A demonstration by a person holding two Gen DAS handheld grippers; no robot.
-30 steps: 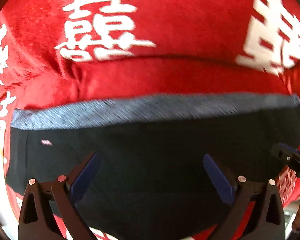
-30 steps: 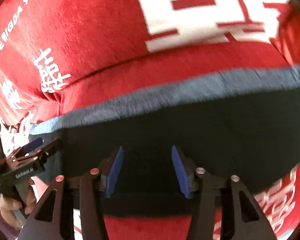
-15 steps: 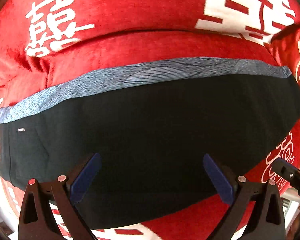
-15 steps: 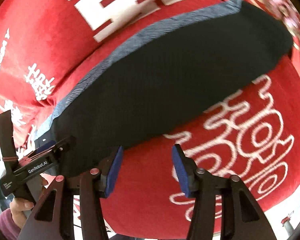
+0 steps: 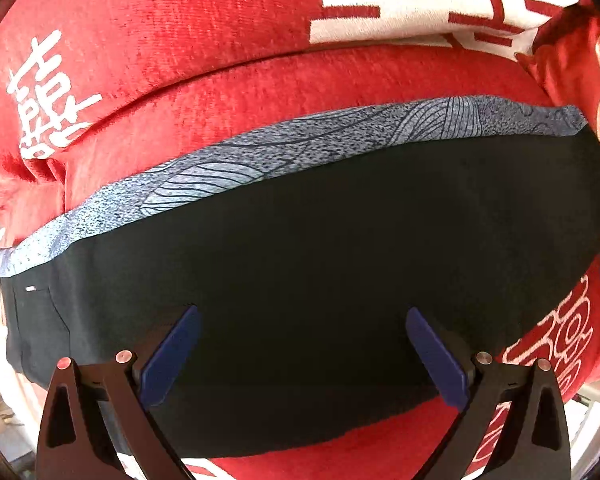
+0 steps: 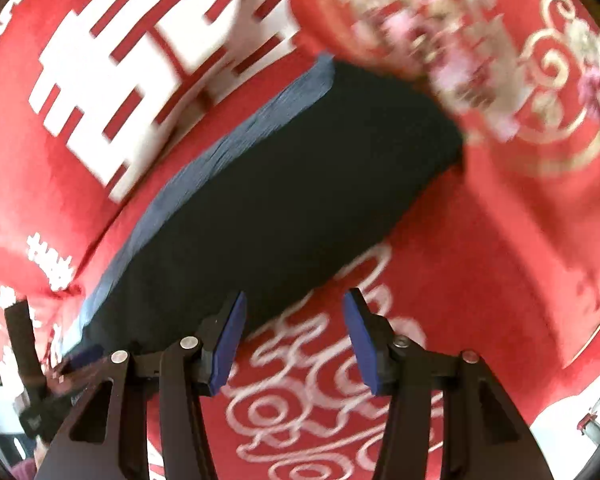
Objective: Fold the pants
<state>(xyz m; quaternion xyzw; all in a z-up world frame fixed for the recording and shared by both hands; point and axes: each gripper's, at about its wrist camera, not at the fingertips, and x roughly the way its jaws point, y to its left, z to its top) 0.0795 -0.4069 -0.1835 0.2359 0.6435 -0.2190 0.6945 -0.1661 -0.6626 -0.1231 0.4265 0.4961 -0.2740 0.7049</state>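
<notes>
The black pants (image 5: pixel 320 272) lie folded flat in a long strip on a red cushioned seat, with a patterned blue-grey band (image 5: pixel 260 156) along the far edge. My left gripper (image 5: pixel 300 344) is open wide, empty, just above the pants' near edge. In the right wrist view the pants (image 6: pixel 276 208) run diagonally. My right gripper (image 6: pixel 294 336) is open, empty, over the red cover beside the pants' near edge. The left gripper (image 6: pixel 56 384) shows at the lower left there.
The seat is covered in red fabric (image 5: pixel 220 40) with white characters, and a back cushion rises behind the pants. A red embroidered pillow (image 6: pixel 480 48) lies at the pants' right end. The seat's front edge (image 6: pixel 572 404) is at lower right.
Both grippers have drawn back from the pants. The right gripper has swung to the right, off the pants and over the red cover. The pants lie still.
</notes>
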